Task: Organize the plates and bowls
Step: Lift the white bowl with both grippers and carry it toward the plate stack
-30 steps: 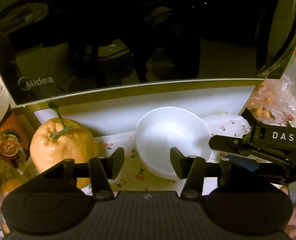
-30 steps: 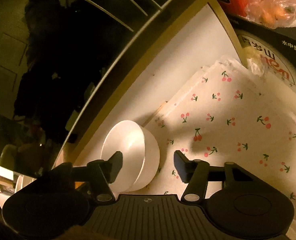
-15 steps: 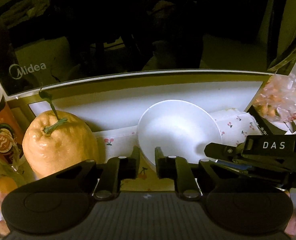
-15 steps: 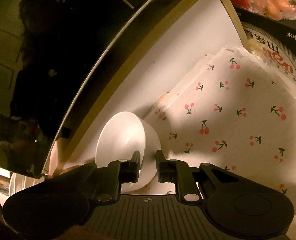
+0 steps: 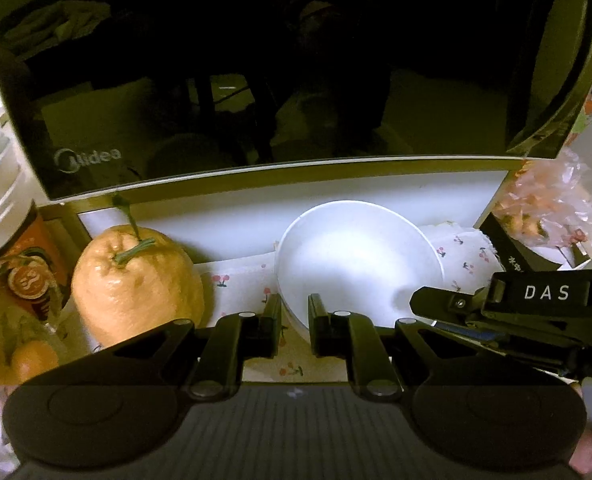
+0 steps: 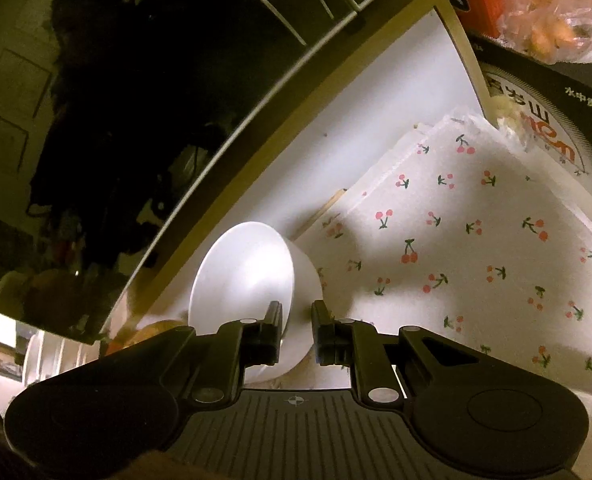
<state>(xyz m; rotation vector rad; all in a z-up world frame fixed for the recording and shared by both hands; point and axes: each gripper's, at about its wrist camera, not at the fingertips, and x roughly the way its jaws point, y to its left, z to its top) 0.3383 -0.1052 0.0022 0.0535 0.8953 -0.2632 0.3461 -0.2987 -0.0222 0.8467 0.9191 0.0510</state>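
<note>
A white bowl (image 5: 356, 264) sits tilted above the cherry-print cloth (image 5: 236, 284) in front of a black Midea microwave (image 5: 256, 80). My left gripper (image 5: 294, 330) is shut on the bowl's near rim. My right gripper (image 6: 296, 332) is shut on the rim of the same bowl (image 6: 248, 276) from the right side; it shows in the left wrist view as a black tool marked DAS (image 5: 536, 300). The bowl looks lifted slightly off the cloth (image 6: 476, 260).
A large orange citrus fruit (image 5: 136, 284) stands left of the bowl. A jar and small oranges (image 5: 24, 320) are at far left. A bag of snacks (image 5: 552, 208) and a dark box (image 6: 544, 120) lie at right. White plates (image 6: 52, 356) stand at lower left.
Both grippers closed from open onto the bowl's rim. The bowl tipped and rose a little off the cloth.
</note>
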